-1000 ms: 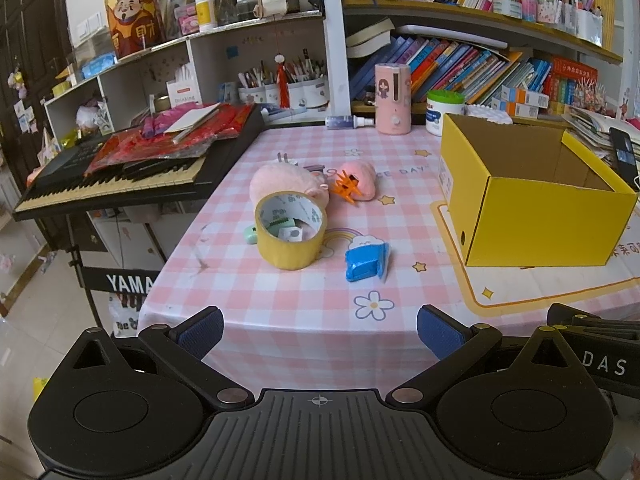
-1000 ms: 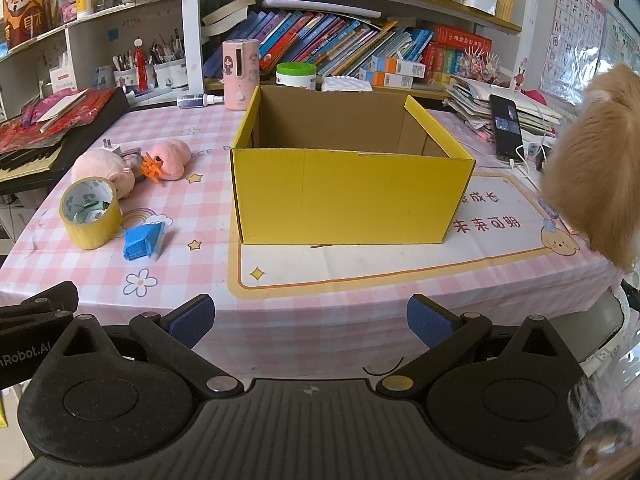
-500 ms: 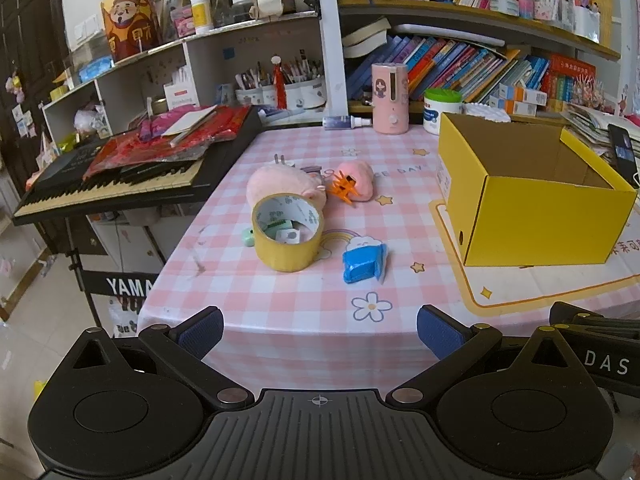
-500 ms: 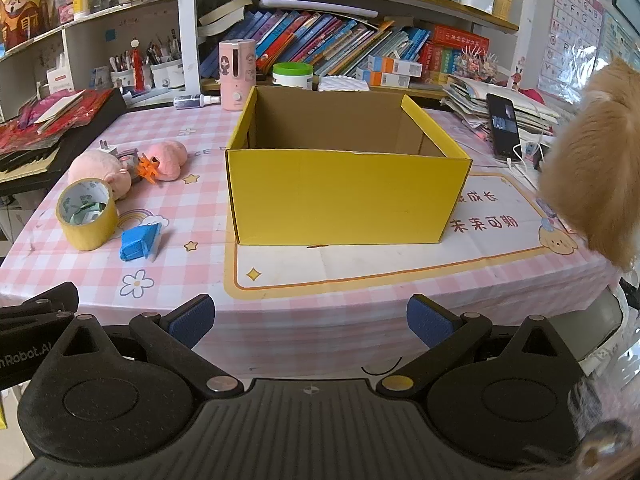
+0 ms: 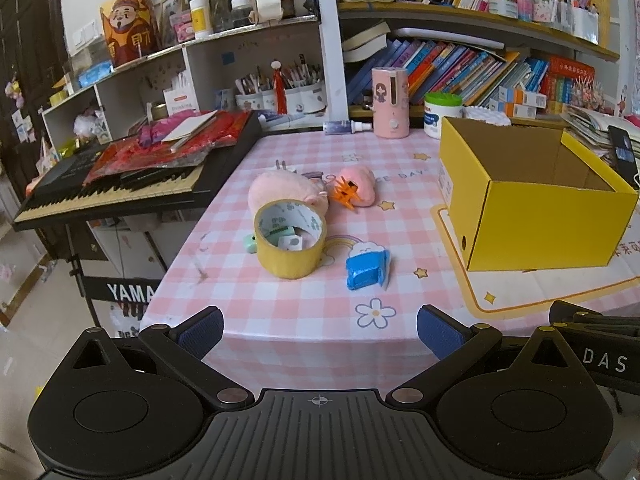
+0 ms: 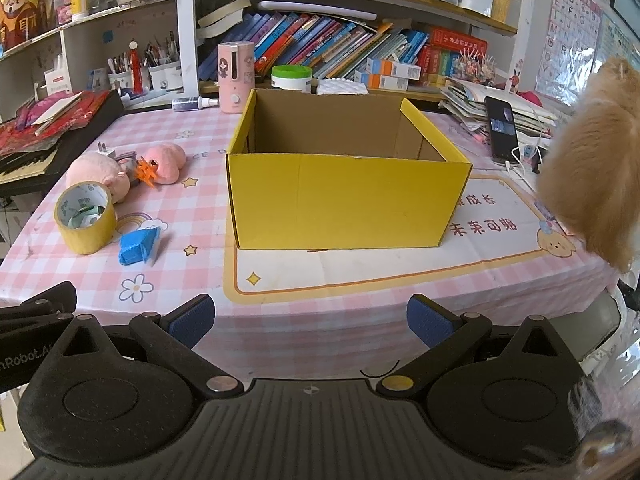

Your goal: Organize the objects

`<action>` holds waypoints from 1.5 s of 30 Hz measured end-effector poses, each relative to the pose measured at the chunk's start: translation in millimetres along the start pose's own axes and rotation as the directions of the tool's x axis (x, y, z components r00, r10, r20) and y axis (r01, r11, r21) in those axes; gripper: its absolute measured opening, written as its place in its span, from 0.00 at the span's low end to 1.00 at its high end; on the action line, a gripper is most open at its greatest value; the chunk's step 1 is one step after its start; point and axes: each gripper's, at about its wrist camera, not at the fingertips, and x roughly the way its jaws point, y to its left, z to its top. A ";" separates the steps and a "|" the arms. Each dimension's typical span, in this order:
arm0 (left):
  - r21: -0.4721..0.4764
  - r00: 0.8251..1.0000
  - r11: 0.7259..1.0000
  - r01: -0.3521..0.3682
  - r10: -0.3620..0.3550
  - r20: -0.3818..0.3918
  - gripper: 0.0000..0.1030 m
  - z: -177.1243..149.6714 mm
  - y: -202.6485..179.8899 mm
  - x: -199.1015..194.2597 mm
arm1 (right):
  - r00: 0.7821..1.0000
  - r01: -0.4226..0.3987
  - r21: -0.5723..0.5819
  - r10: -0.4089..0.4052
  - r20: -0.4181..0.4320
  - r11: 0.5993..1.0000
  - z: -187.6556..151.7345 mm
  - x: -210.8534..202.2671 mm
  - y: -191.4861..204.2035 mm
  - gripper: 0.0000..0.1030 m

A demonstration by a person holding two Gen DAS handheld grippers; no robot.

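An open yellow cardboard box stands on the pink checked table; it also shows in the left wrist view. Left of it lie a yellow tape roll with small items inside, a blue folded object, a pink plush toy, an orange hair claw and a pink heart-shaped plush. My left gripper is open and empty before the table's front edge. My right gripper is open and empty in front of the box.
A keyboard with red bags on it adjoins the table's left side. Shelves of books, a pink dispenser and a white jar stand behind. A phone lies at the right. A furry orange animal is at the right edge.
Both grippers have drifted slightly; the views shift a little. Nothing on the table has moved and both grippers stay open.
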 end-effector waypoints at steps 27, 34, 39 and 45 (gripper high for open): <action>-0.085 1.000 0.996 -0.005 0.004 -0.008 1.00 2.5 28.0 8.7 | 1.000 0.003 -0.086 0.000 0.030 0.996 14.1 -4.0 32.2 1.00; -0.081 1.000 0.997 -0.007 0.007 -0.009 1.00 5.4 24.3 13.1 | 1.000 0.003 -0.090 0.000 0.027 0.996 17.0 -0.6 32.2 1.00; -0.069 1.000 0.998 -0.001 0.000 -0.014 1.00 4.7 19.9 14.5 | 1.000 0.006 -0.086 -0.005 0.012 0.996 16.7 4.6 28.1 1.00; -0.059 1.000 0.998 0.003 -0.004 -0.019 1.00 4.3 15.5 14.0 | 1.000 0.012 -0.070 -0.011 0.004 0.997 13.6 7.4 23.1 1.00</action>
